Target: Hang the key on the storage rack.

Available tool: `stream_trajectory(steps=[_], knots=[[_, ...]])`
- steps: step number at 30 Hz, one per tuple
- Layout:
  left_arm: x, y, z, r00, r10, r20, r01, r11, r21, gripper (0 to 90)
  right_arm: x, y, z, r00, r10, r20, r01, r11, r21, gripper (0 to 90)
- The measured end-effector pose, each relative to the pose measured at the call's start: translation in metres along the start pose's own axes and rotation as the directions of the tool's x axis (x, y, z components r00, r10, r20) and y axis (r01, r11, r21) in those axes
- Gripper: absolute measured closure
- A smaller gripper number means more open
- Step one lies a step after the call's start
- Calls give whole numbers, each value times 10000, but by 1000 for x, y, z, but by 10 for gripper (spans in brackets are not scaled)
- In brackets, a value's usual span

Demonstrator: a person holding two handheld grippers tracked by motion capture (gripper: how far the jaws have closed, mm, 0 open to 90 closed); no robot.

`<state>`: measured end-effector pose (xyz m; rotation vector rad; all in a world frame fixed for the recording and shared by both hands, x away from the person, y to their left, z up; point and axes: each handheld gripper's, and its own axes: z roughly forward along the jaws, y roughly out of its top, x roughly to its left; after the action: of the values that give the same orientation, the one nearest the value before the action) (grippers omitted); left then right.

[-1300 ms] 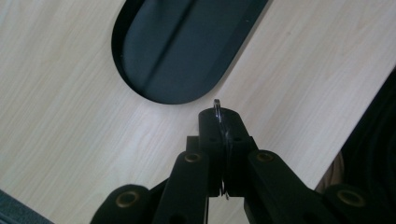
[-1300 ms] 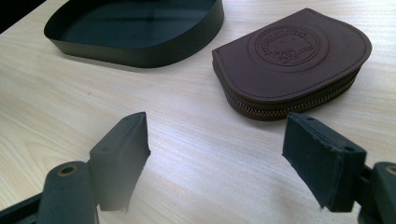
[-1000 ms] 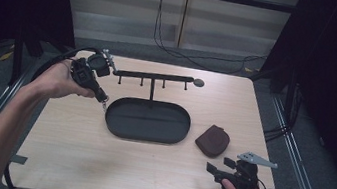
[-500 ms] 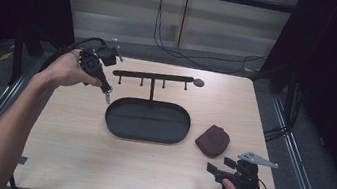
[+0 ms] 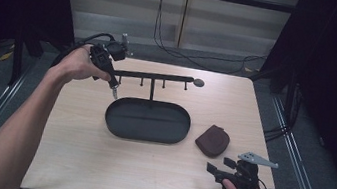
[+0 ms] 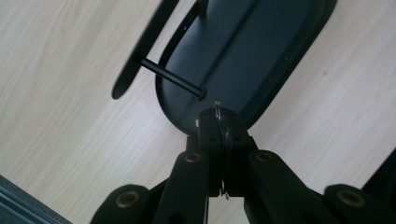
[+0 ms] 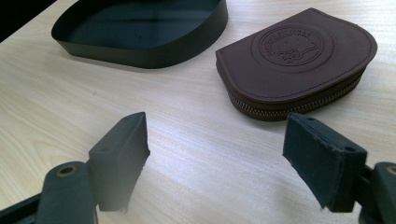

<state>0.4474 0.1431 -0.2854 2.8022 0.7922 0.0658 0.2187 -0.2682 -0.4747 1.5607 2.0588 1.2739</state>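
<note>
Two jaws of the left gripper [image 6: 219,123] pinch a key ring [image 6: 221,122], held above the tray [image 5: 147,120] rim near the rack [image 5: 151,77]; steer its loop squarely over a peg. Right gripper [image 7: 215,154] rests wide, empty, beside the pouch [image 7: 299,56]

High view above the near table edge, looking forward-down; both gripper views close, sharing the black tray [image 5: 147,120].
</note>
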Motion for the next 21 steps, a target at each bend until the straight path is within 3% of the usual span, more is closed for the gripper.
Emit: stream_trajectory(steps=[5, 7, 21], knots=[[3, 1, -1, 9997, -216, 116, 217, 9997, -113, 892, 0, 0, 0, 10000, -11, -27, 11, 10000, 7, 221], [3, 2, 0, 9998, -73, 193, 74, 10000, -49, 892, 0, 0, 0, 10000, -6, -27, 6, 10000, 12, 221], [4, 8, 5, 9998, -216, 35, 216, 9997, -62, 891, 0, 0, 0, 10000, -28, -41, 28, 10000, 1, 221]])
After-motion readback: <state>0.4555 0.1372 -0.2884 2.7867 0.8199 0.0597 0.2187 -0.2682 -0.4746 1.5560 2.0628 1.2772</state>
